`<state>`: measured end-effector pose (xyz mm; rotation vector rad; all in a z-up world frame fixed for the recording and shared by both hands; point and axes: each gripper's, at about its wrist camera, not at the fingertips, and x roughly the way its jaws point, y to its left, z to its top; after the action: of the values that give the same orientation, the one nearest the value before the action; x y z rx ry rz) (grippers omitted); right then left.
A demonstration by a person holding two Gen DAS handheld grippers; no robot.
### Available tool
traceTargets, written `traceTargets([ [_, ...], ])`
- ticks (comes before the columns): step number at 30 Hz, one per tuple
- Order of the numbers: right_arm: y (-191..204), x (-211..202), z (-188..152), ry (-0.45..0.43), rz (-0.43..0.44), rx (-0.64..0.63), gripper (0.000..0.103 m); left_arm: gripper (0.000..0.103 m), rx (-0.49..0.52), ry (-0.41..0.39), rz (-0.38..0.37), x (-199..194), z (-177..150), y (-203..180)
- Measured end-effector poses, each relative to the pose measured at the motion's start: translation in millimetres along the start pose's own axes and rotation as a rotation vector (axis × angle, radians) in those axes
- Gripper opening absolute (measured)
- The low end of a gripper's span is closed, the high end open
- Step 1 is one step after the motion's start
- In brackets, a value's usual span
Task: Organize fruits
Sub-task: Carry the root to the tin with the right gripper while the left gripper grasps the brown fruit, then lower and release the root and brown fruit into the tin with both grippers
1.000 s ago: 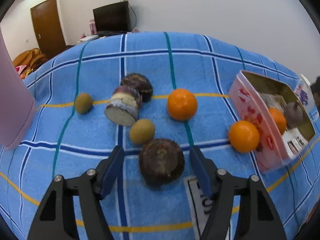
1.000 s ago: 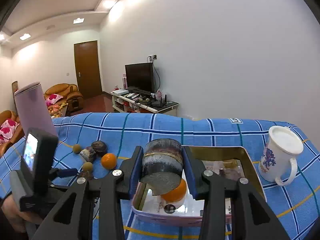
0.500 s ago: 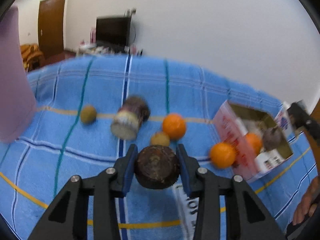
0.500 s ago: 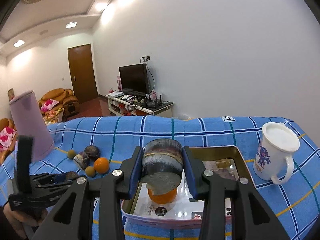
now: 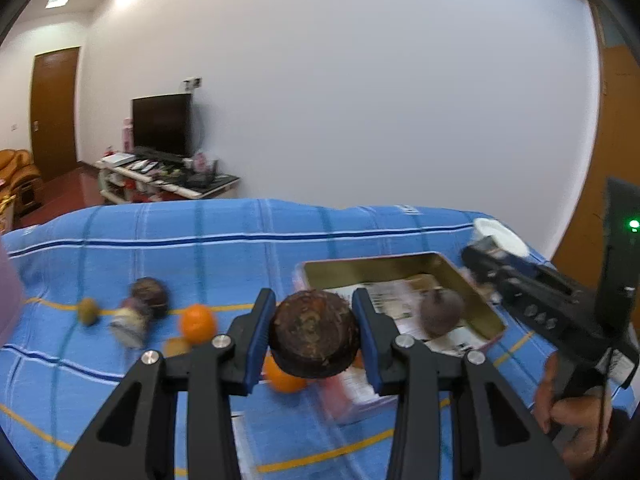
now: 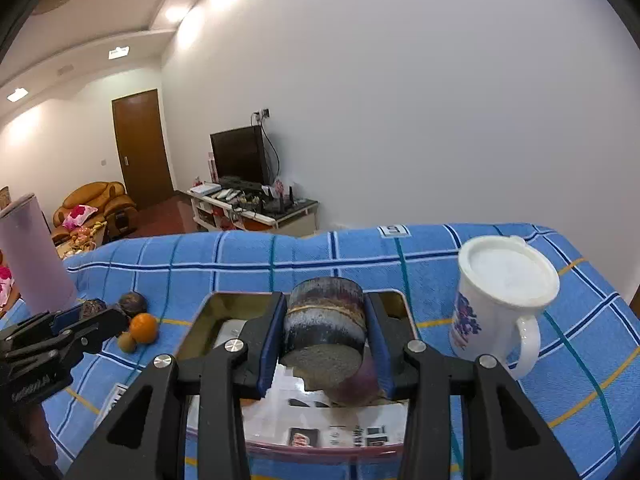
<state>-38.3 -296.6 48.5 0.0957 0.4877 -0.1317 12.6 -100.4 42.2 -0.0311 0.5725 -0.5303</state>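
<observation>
A plain white wall (image 6: 400,120) is filling most of the view behind the surface, which is wearing a blue checked cloth (image 6: 240,256). Recessed ceiling lights (image 6: 119,52) are glowing along a stepped ceiling edge. A brown wooden door (image 6: 140,148) is standing shut in the far wall. A dark television (image 6: 238,156) is sitting on a low white stand (image 6: 256,210) cluttered with small items. An orange-brown armchair (image 6: 96,204) is holding a pink cushion (image 6: 80,215), over a reddish-brown floor (image 6: 168,220).
</observation>
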Motion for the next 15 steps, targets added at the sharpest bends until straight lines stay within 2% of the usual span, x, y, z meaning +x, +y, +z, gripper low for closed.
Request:
traceTargets([
  [7,-13,14,-5,0.056,-0.017,-0.019,0.042,0.041,0.028,0.019,-0.028,25,-1,-30],
  [11,-17,21,-7,0.074,-0.018,-0.024,0.042,0.041,0.037,0.049,-0.001,44,1,-44],
  [15,-29,24,-6,0.094,0.030,0.046,0.042,0.041,0.055,0.065,0.029,59,2,-57],
])
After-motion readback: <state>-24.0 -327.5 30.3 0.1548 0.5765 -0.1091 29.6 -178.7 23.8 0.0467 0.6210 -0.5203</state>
